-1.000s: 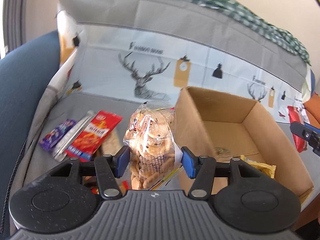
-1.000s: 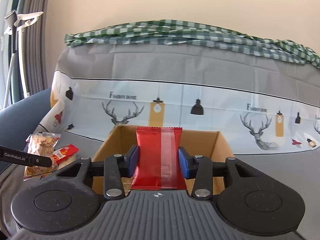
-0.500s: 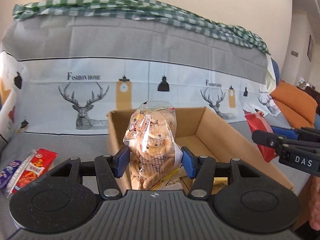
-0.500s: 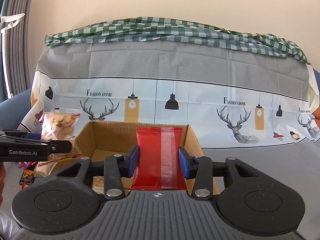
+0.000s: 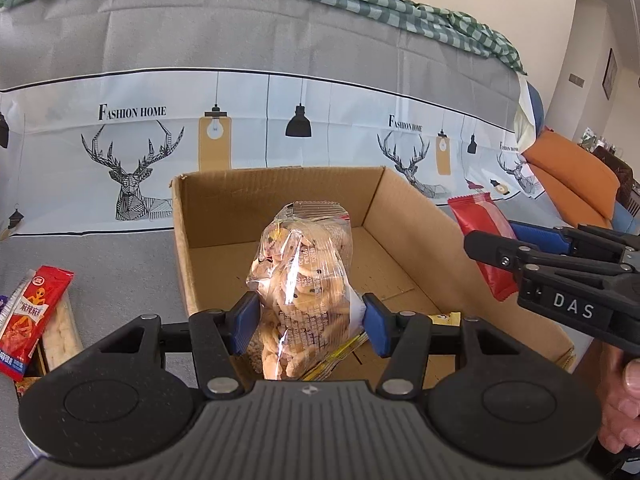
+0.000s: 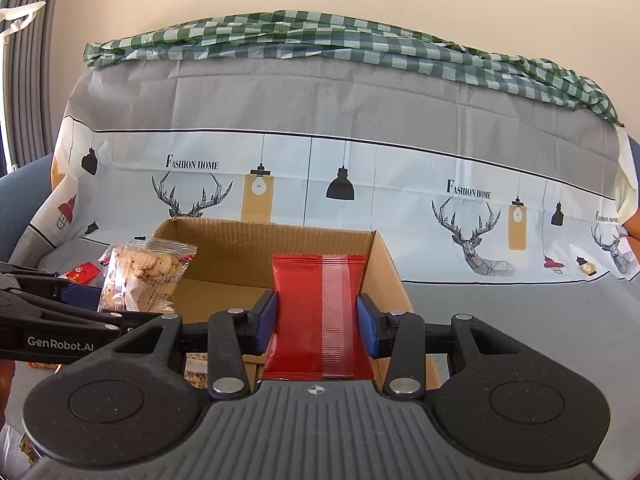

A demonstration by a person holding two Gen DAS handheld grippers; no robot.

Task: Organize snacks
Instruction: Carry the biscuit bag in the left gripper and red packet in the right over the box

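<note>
**Both grippers loaded, both hanging over the box**

Left gripper (image 5: 306,322) is pinching a clear bag of cookies (image 5: 304,276) between its blue pads, bag standing upright, right over the open cardboard box (image 5: 280,200). Right gripper (image 6: 316,326) has a red snack packet (image 6: 318,312) clamped upright the same way, with the box just ahead of and below its fingers.

What each cam gets that the other doesn't: the left wrist view looks down into the box, so you can see a yellow wrapper (image 5: 444,319) on the floor under the fingers. It also catches loose snacks off to the gripper's left on the grey cover, mainly a red chip packet (image 5: 32,320), plus an orange cushion (image 5: 572,178) far right. The right gripper pokes in from the right there, packet beside the box's right wall.

The right wrist view sits lower, so the box floor is mostly hidden, but it shows the green checked cloth (image 6: 340,44) along the sofa top, and the left gripper with its cookies coming in from the left.
</note>
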